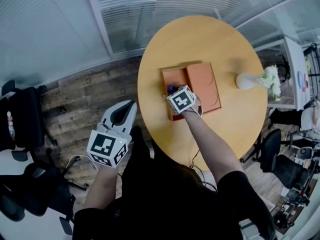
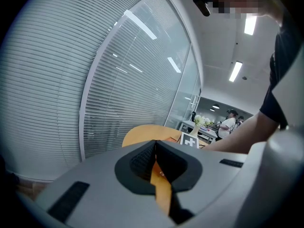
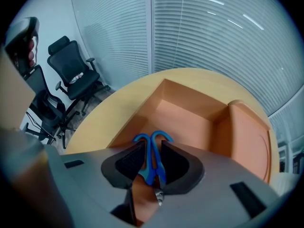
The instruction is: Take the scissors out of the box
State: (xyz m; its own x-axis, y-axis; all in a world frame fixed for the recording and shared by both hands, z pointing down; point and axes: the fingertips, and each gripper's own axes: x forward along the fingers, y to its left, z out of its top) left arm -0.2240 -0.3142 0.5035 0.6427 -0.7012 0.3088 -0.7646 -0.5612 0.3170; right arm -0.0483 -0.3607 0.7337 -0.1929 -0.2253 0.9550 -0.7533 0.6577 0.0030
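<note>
An orange box (image 1: 176,77) lies open on the round wooden table (image 1: 200,39), its lid (image 1: 204,84) turned out to the right. My right gripper (image 1: 175,93) points steeply down into the box. In the right gripper view the blue-handled scissors (image 3: 152,156) stand between the pads (image 3: 176,161), and the right gripper (image 3: 153,148) is shut on the handles above the box floor (image 3: 185,115). A bit of blue scissors (image 1: 171,89) shows beside the marker cube. My left gripper (image 1: 123,115) hangs off the table's left side over the floor, shut and empty (image 2: 154,151).
A white vase with flowers (image 1: 250,80) stands on the table to the right of the lid (image 3: 248,132). Black office chairs (image 1: 25,119) stand at the left on the wood floor. Glass walls with blinds (image 1: 150,4) run behind the table.
</note>
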